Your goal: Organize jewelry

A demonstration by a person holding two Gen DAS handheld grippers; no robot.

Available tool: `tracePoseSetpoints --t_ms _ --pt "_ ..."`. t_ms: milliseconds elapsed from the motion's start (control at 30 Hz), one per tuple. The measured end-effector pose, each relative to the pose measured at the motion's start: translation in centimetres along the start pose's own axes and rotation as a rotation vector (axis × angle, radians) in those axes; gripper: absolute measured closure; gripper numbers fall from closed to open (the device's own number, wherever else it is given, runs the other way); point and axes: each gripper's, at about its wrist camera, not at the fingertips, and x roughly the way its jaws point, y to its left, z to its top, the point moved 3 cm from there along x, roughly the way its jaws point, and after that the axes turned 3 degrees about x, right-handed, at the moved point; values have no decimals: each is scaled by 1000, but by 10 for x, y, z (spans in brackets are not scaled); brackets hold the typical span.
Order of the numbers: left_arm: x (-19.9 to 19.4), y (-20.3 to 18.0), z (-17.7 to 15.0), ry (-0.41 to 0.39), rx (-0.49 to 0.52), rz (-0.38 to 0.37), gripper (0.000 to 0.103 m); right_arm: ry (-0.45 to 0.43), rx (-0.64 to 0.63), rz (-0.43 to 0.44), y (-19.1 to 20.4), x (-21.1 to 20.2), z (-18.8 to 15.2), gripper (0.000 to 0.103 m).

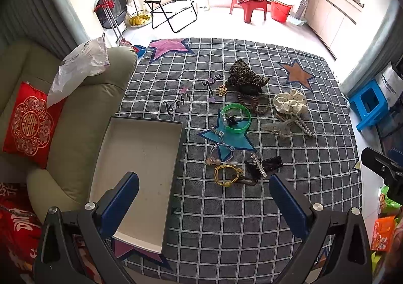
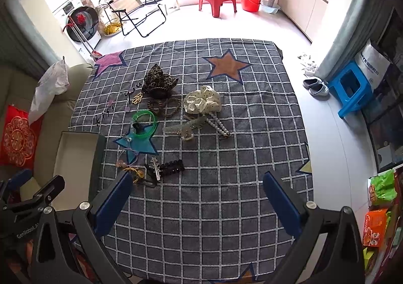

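Several hair accessories and bracelets lie on a grey checked tablecloth (image 1: 226,221): a green bangle (image 1: 237,117), a cream dotted scrunchie (image 1: 291,102), a leopard scrunchie (image 1: 243,73), a yellow hair tie (image 1: 226,174), a black clip (image 1: 267,164) and a pearl strand (image 1: 306,129). An empty white box (image 1: 141,173) sits at the table's left edge. My left gripper (image 1: 204,190) is open above the near cloth, empty. My right gripper (image 2: 197,189) is open and empty above the cloth; the scrunchie (image 2: 201,102) and bangle (image 2: 144,124) lie ahead of it.
A beige sofa (image 1: 83,117) with a red cushion (image 1: 30,125) and a plastic bag stands left of the table. A blue stool (image 2: 350,93) and snack packets (image 2: 377,221) are on the right. Chairs and a red bucket stand far behind.
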Motion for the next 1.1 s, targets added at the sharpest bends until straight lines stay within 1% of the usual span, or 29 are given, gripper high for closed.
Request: tracePoseSetpoints --t_ms 233,367,567,667,833,1100 --pt "0 0 0 1 -2 0 0 4 6 -13 2 5 -1 0" --pt "0 0 0 0 1 0 0 -14 7 -6 2 4 -1 0" --pt "0 0 0 1 0 -1 0 -4 13 1 2 5 -1 0" --pt "1 0 0 1 -1 1 0 2 9 -9 2 5 -1 0" --pt "1 0 0 2 0 0 0 -16 16 13 2 4 -1 0" --pt "1 0 0 2 0 1 0 -10 17 13 2 4 -1 0"
